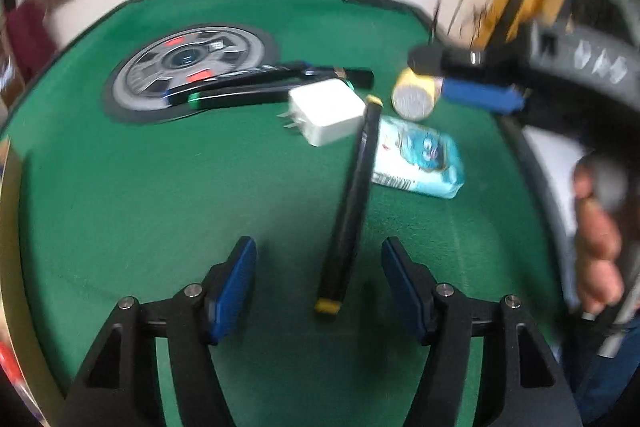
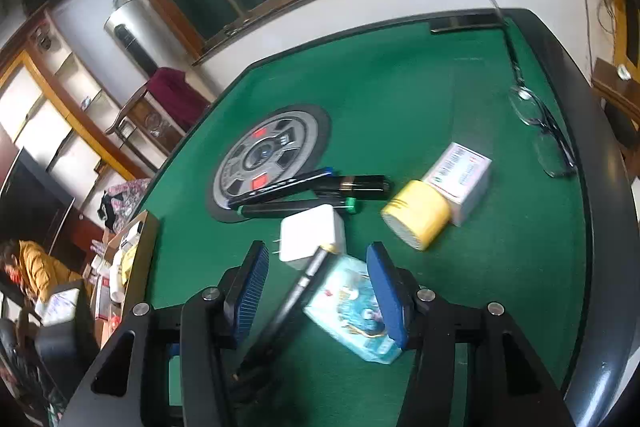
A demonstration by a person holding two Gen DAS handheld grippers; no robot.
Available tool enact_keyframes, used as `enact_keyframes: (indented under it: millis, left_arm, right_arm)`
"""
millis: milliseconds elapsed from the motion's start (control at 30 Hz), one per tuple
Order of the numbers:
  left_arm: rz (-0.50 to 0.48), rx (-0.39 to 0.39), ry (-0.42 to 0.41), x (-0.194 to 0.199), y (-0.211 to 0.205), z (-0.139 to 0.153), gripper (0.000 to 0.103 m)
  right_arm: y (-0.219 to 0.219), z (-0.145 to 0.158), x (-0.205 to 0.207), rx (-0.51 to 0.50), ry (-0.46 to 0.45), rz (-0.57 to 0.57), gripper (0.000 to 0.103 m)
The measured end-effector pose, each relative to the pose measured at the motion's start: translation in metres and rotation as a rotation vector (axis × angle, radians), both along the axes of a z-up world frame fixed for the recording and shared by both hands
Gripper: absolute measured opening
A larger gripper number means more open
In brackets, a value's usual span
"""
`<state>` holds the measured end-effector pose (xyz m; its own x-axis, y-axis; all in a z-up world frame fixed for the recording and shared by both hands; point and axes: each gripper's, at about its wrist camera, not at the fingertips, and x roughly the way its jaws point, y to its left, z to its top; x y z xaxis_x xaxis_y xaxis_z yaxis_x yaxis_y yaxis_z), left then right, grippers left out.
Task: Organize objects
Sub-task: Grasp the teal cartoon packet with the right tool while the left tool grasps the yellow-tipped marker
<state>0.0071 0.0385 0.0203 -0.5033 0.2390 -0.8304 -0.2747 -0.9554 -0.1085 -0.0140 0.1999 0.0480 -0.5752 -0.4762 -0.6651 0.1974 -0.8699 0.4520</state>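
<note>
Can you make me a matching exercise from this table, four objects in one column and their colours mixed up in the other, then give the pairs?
Objects:
1. charger plug
2. tape roll
3. tissue pack
4. table felt

Colours:
A. green
B. light blue
C. white
D. yellow

Pairs: 1-C, 2-D, 3-B, 4-A

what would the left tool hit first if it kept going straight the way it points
Probably the black pen: it lies lengthwise between the open fingers of the left tool, yellow-tipped end nearest. Further along sit the tissue pack and white charger. Depth is hard to judge through the fisheye; the green table may come first.
</note>
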Motion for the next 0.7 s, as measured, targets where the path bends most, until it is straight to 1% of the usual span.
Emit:
enact_keyframes:
  millis: [67, 133, 167, 200, 300, 367, 433, 500, 600, 633, 700]
  left_arm:
    - [-0.034, -0.060, 0.022, -0.006, 0.019, -0.006, 0.064]
    - [-0.038, -0.107, 0.035, -0.012, 0.029, -0.010, 0.043]
    - [-0.033, -0.087, 0.042, -0.014, 0.030, -0.009, 0.021]
    - [-0.023, -0.080, 0.038, -0.017, 0.029, -0.008, 0.014]
    - [0.011, -0.067, 0.043, -0.017, 0.019, -0.007, 0.014]
    - [0.045, -0.049, 0.035, -0.010, 0.006, -0.006, 0.014]
    - [0.072, -0.025, 0.031, 0.001, -0.007, -0.005, 0.014]
    - [0.096, 0.001, 0.023, 0.012, -0.021, -0.005, 0.014]
    - [0.127, 0.032, 0.021, 0.025, -0.038, -0.002, 0.014]
    - [0.133, 0.033, 0.023, 0.029, -0.042, -0.002, 0.014]
    - [0.153, 0.044, 0.025, 0.027, -0.051, -0.004, 0.014]
  right_arm:
    - [0.004, -0.005, -0.005, 0.000, -0.011, -0.006, 0.056]
    - [0.006, -0.009, -0.008, -0.008, -0.020, -0.005, 0.056]
    - [0.006, -0.011, -0.009, -0.009, -0.022, 0.006, 0.056]
    - [0.005, -0.014, -0.011, -0.007, -0.023, 0.018, 0.057]
    - [0.002, -0.022, -0.014, 0.034, -0.032, 0.051, 0.060]
    - [-0.003, -0.027, -0.015, 0.059, -0.033, 0.081, 0.061]
    - [-0.009, -0.031, -0.015, 0.136, -0.019, 0.097, 0.062]
    - [-0.013, -0.036, -0.018, 0.163, -0.031, 0.119, 0.065]
    - [-0.025, -0.040, -0.014, 0.159, -0.053, 0.219, 0.066]
    - [-0.032, -0.039, -0.009, 0.176, -0.045, 0.258, 0.070]
    - [-0.051, -0.039, 0.003, 0.251, -0.012, 0.335, 0.076]
